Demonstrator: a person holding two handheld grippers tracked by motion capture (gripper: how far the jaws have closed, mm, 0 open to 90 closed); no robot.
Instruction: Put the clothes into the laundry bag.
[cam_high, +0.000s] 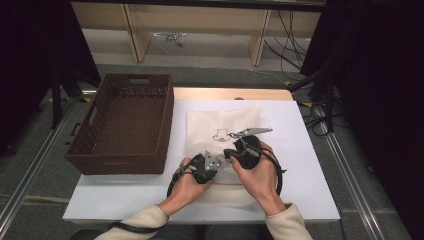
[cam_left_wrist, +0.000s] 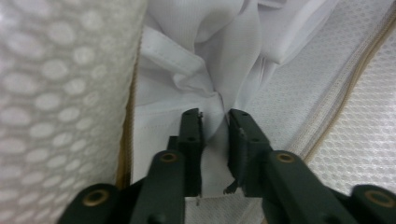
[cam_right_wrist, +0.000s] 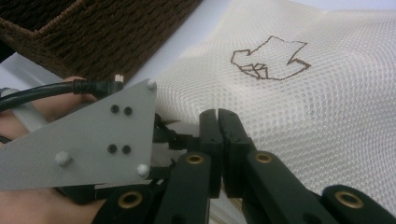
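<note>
High view, table: a white rectangular table top (cam_high: 300, 165) carries everything; the person's forearms in cream sleeves come in from its near edge.
High view, bag: a cream mesh laundry bag with a small dark line drawing (cam_high: 222, 125) lies flat at the table's middle, stretching away beyond both tools.
High view, left gripper (cam_high: 216, 161): held in the left hand, its tip at the bag's near end, just beside the other tool.
High view, right gripper (cam_high: 231, 152): held in the right hand, tip on the bag's near part, close to the left tool.
High view, basket: a dark brown woven rectangular basket (cam_high: 120, 160) stands to the left of both tools, beside the bag.
Left gripper view, cloth: a bunched white woven cloth (cam_left_wrist: 210, 60) sits inside the bag's opening, straight ahead of the jaws; mesh walls rise on either side and a tan zip edge (cam_left_wrist: 345, 93) runs off to the right.
Left gripper view, jaws: pinched on a fold of the white cloth, which is gathered tight between the pads.
Right gripper view, jaws: pressed together at the bag's mesh edge; whether mesh is caught between them cannot be told.
Right gripper view, neighbours: the left tool's grey plate lies just left of the jaws, the basket beyond it, the drawing (cam_right_wrist: 268, 60) ahead.
</note>
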